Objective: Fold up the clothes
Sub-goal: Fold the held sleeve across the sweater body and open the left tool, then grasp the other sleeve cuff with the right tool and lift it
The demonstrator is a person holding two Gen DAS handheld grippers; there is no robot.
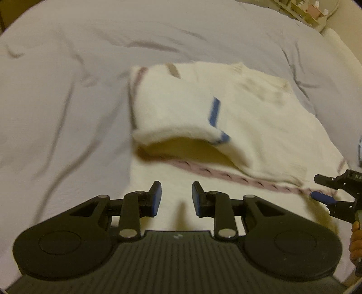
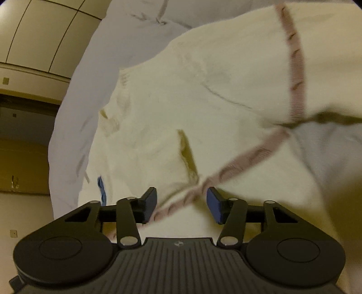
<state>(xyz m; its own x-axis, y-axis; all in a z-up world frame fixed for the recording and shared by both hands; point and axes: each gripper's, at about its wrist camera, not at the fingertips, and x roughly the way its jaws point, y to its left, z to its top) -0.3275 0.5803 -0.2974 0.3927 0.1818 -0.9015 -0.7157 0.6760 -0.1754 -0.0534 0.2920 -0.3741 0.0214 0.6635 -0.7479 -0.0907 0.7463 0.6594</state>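
A cream knitted garment with a pink hem band and a blue stripe lies on the bed, its left part folded over the middle. My left gripper is open and empty just above the garment's near part. My right gripper is open, its jaws either side of the pink band at the garment's edge. It also shows at the right edge of the left wrist view, low at the hem's right corner.
A pale lilac bedsheet with creases covers the bed around the garment. Shelves with small items stand at the far right. A tiled wall lies beyond the bed's edge in the right wrist view.
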